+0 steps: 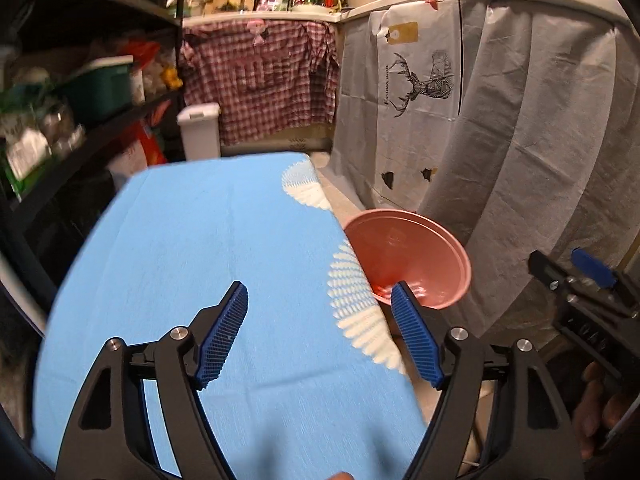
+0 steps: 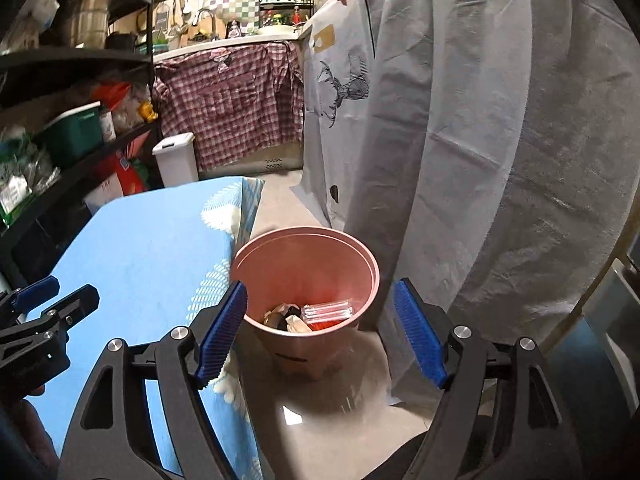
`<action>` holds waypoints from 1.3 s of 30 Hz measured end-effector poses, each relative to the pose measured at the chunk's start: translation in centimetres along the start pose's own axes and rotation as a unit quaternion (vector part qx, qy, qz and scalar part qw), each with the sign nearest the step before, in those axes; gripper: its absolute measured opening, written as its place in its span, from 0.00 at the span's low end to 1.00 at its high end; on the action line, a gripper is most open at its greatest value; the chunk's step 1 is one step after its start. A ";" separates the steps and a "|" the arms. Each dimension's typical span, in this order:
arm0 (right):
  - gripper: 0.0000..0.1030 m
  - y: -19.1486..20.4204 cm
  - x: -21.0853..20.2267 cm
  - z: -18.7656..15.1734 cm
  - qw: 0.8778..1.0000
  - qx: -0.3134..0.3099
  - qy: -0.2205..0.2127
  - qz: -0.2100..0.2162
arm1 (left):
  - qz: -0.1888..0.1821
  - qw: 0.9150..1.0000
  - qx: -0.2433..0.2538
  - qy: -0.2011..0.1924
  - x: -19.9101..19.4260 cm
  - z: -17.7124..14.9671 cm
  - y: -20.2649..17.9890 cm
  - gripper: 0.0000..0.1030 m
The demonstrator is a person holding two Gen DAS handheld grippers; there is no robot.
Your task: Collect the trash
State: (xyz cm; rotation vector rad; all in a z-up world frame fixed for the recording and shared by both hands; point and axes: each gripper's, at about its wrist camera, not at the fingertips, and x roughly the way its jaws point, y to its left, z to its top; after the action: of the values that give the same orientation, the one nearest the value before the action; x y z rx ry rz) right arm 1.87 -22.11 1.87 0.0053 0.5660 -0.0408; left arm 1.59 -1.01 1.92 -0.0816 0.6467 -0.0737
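A pink bin (image 2: 308,280) stands on the floor beside the table with the blue cloth (image 2: 152,256). Inside lie crumpled scraps (image 2: 286,316) and a clear plastic packet (image 2: 328,309). My right gripper (image 2: 320,332) is open and empty, above and in front of the bin. My left gripper (image 1: 320,332) is open and empty over the blue cloth (image 1: 200,248) near its right edge; the bin (image 1: 416,256) shows past that edge. The right gripper (image 1: 580,280) shows at the right of the left wrist view, the left gripper (image 2: 48,312) at the left of the right wrist view.
A grey sheet with a deer print (image 2: 440,140) hangs to the right of the bin. A white lidded bin (image 2: 176,158) and dark shelves with boxes (image 2: 68,128) stand at the left. A checked cloth (image 2: 232,104) hangs under the far counter.
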 end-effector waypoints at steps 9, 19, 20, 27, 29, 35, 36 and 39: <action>0.73 0.5 0.4 -0.5 1.000 -0.013 0.011 -0.003 | 0.009 1.000 -0.001 0.018 1.3 -1.0 0.4 0.70; 0.74 0.3 0.9 -0.5 1.000 -0.005 0.019 0.001 | 0.015 1.000 -0.003 0.022 1.9 -1.3 0.3 0.70; 0.74 0.4 0.9 -0.5 1.000 -0.005 0.019 0.002 | 0.015 1.000 -0.004 0.023 1.9 -1.3 0.4 0.70; 0.74 0.5 1.1 -0.7 1.000 -0.004 0.021 0.003 | 0.017 1.000 -0.002 0.023 2.0 -1.5 0.5 0.70; 0.74 0.4 1.1 -0.6 1.000 -0.005 0.020 0.003 | 0.016 1.000 -0.002 0.023 2.0 -1.5 0.5 0.70; 0.74 0.4 1.2 -0.6 1.000 -0.005 0.021 0.003 | 0.014 1.000 -0.001 0.021 1.9 -1.7 0.4 0.70; 0.74 0.5 1.2 -0.6 1.000 -0.005 0.022 0.003 | 0.013 1.000 -0.001 0.021 2.0 -1.7 0.4 0.70; 0.74 0.5 1.2 -0.6 1.000 -0.005 0.021 0.003 | 0.013 1.000 -0.002 0.022 1.9 -1.7 0.4 0.70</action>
State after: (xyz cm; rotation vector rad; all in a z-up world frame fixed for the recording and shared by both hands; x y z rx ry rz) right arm 2.60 -21.70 0.70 -0.0026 0.6091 -0.0326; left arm 2.13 -0.91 -0.59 -0.0748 0.6917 -0.0488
